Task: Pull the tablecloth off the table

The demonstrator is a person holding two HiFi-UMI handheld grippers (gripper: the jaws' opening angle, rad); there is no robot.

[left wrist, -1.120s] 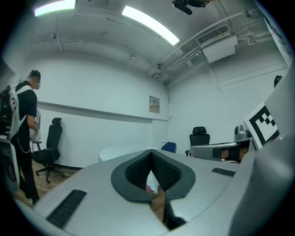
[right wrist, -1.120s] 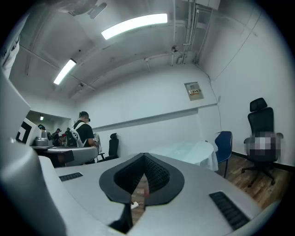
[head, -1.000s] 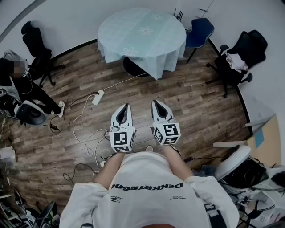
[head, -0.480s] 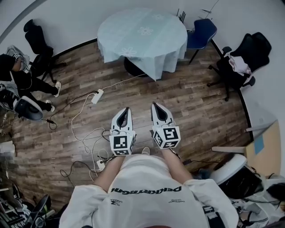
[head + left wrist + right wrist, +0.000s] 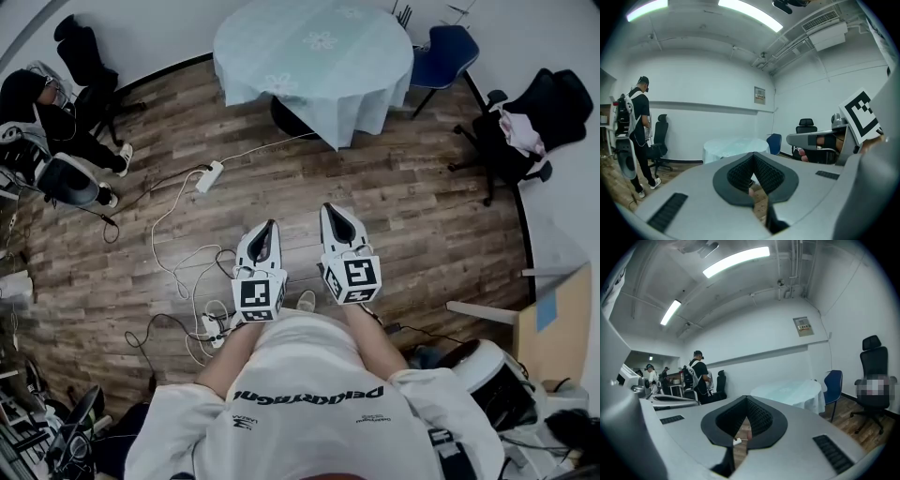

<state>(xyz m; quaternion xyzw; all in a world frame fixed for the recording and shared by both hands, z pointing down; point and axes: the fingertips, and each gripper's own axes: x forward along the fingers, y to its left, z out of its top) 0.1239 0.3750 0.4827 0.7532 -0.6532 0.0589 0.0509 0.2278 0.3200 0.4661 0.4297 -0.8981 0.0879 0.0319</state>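
Observation:
A pale blue tablecloth (image 5: 314,56) with faint flower prints covers a round table at the top of the head view, its corners hanging down over the edge. It also shows far off as the tablecloth (image 5: 733,146) in the left gripper view and the tablecloth (image 5: 790,393) in the right gripper view. My left gripper (image 5: 265,228) and right gripper (image 5: 330,210) hang side by side over the wooden floor, well short of the table. Both point toward it, shut, with nothing between the jaws.
A white power strip (image 5: 209,176) and loose cables (image 5: 192,281) lie on the floor between me and the table. A blue chair (image 5: 448,52) stands right of the table, a black office chair (image 5: 525,127) farther right. A person (image 5: 47,103) stands at the left.
The table has drawn closer and shifted up in the head view. Both grippers keep their place before me, still shut. The person at left has moved.

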